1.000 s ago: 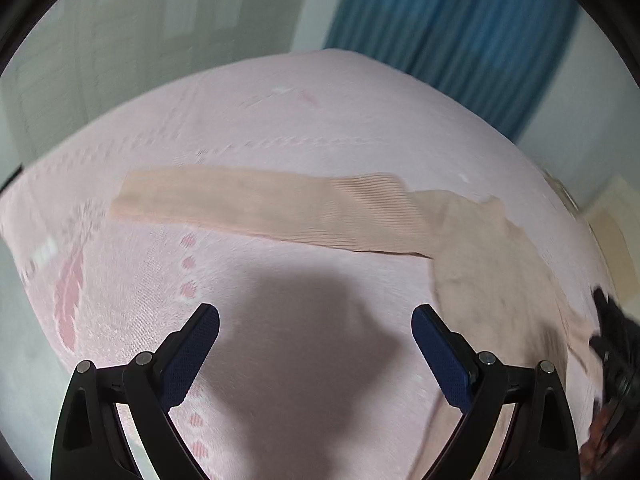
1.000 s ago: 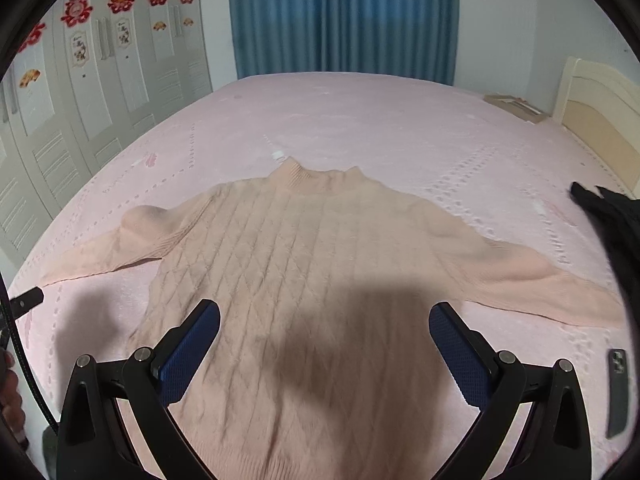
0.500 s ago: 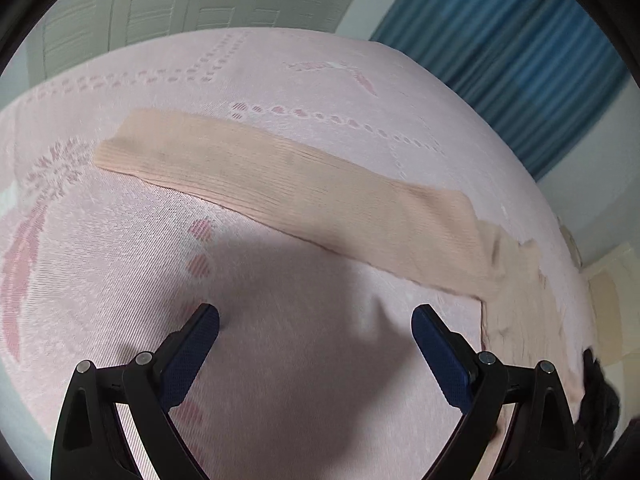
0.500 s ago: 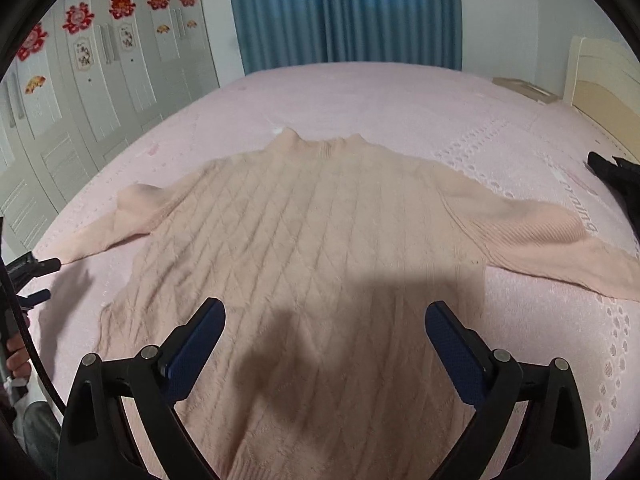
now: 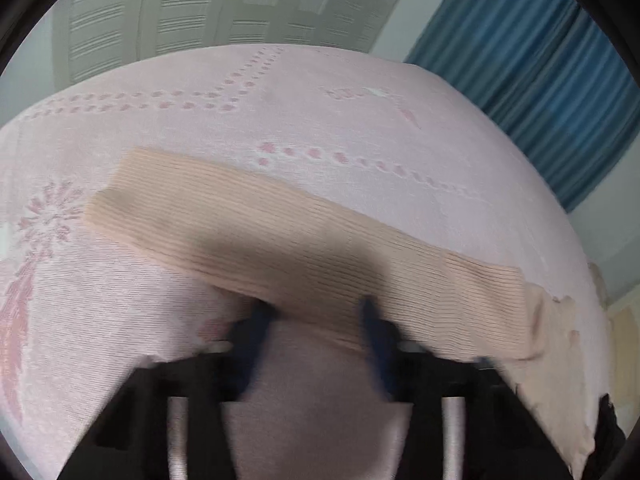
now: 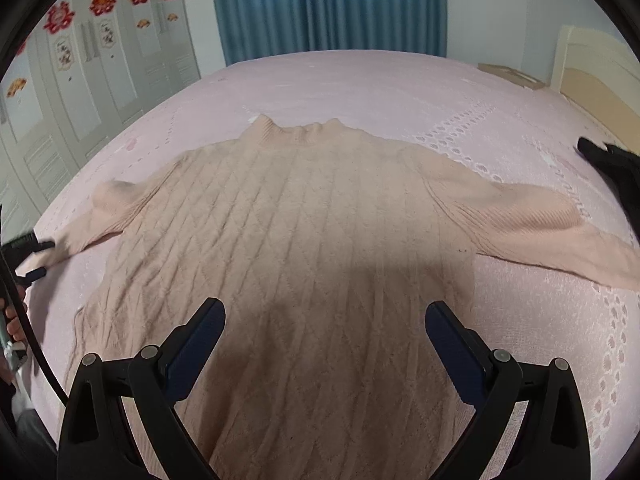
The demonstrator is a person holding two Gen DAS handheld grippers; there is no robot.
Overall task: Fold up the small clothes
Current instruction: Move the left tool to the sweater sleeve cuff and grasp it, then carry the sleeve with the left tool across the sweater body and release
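Peach sweater (image 6: 304, 248) is lying flat on the pink bed (image 6: 360, 88), filling mid-frame in the right view. L gripper (image 5: 316, 320), blurred at the bottom center, is closing its jaws w/ the sleeve (image 5: 256, 232) edge between them; pads not clearly pressing yet. R gripper (image 6: 324, 320) is hovering over the sweater body, jaws spread wide, gripping nothing.

My left gripper (image 5: 316, 320) is closing, blurred, with the near edge of the ribbed peach sleeve (image 5: 256, 220) between my fingers. The sleeve lies flat across the pink bedspread (image 5: 340, 92), running toward the far left.
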